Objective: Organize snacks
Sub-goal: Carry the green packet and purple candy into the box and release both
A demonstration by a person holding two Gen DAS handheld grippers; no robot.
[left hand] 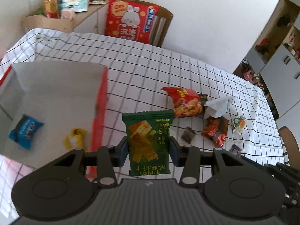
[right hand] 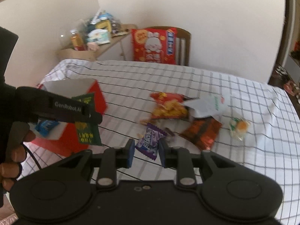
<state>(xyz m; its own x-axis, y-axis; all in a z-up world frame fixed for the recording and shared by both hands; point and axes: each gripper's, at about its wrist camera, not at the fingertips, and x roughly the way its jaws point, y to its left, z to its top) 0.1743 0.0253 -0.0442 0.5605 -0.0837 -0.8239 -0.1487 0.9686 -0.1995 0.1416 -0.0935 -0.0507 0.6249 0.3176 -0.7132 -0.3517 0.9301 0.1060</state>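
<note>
My left gripper (left hand: 149,150) is shut on a green cracker packet (left hand: 148,131), held upright above the checked tablecloth, just right of the red box (left hand: 100,101). The box holds a blue packet (left hand: 25,129) and a yellow candy (left hand: 75,136). My right gripper (right hand: 146,151) is shut on a purple candy packet (right hand: 150,140), lifted off the cloth. In the right wrist view the left gripper and the green packet (right hand: 88,131) hang in front of the red box (right hand: 97,97). On the cloth lie a red chip bag (left hand: 185,101), a white wrapper (left hand: 219,105), a red-brown packet (left hand: 215,129) and an orange-and-white candy (left hand: 239,123).
A small dark packet (left hand: 188,134) lies near the red-brown one. A chair with a red rabbit cushion (left hand: 131,20) stands at the table's far edge. A cluttered side shelf (left hand: 61,9) is at the back left, cabinets (left hand: 277,52) at the right. A person's hand (right hand: 13,150) holds the left gripper.
</note>
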